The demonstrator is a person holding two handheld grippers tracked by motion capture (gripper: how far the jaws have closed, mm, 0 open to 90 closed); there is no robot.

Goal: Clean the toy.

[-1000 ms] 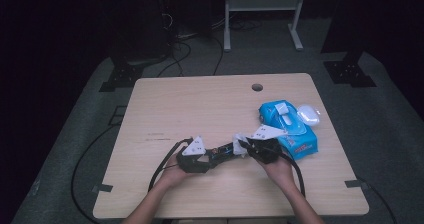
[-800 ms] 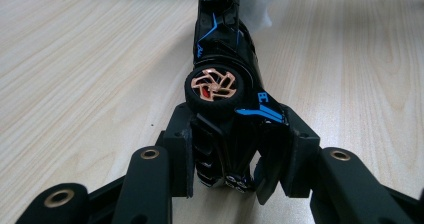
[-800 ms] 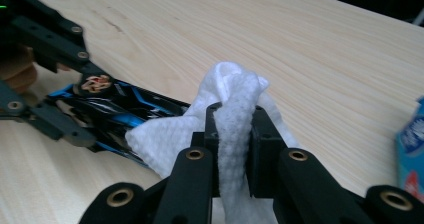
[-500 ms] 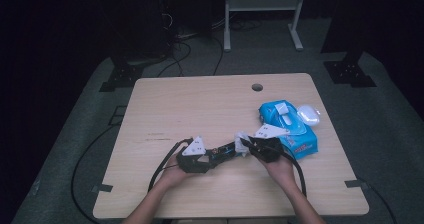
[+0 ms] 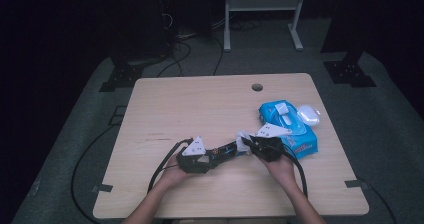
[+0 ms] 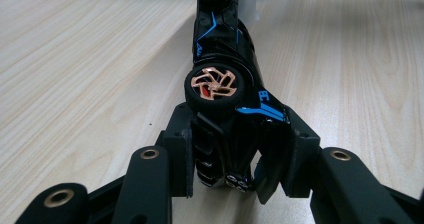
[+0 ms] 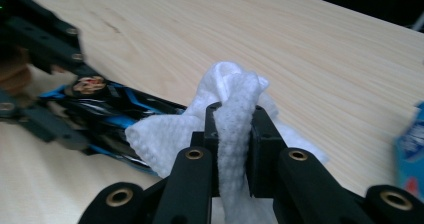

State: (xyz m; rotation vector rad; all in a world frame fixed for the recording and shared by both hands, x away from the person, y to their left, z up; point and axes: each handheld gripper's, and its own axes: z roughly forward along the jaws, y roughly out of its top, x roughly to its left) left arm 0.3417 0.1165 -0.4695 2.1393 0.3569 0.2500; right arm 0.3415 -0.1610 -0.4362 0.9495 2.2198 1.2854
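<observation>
A black toy car [image 6: 227, 91] with blue stripes and a copper-coloured wheel lies on its side, and my left gripper [image 6: 235, 159] is shut on its rear end. In the high view the toy car [image 5: 227, 149] stretches between both hands near the table's front. My right gripper [image 7: 234, 119] is shut on a crumpled white wipe [image 7: 227, 101], which rests against the toy car [image 7: 117, 116] at its far end. In the high view the wipe [image 5: 243, 139] shows just left of my right gripper [image 5: 250, 146], with my left gripper [image 5: 217, 156] further left.
A blue pack of wet wipes [image 5: 290, 126] lies at the right of the wooden table [image 5: 200, 109], beside my right hand. A small white case [image 5: 308, 114] sits next to the pack. A round cable hole [image 5: 257, 87] is near the far edge. Cables trail off the front.
My right gripper with the wipe has shifted slightly along the car's far end. The left gripper and the car have stayed in place.
</observation>
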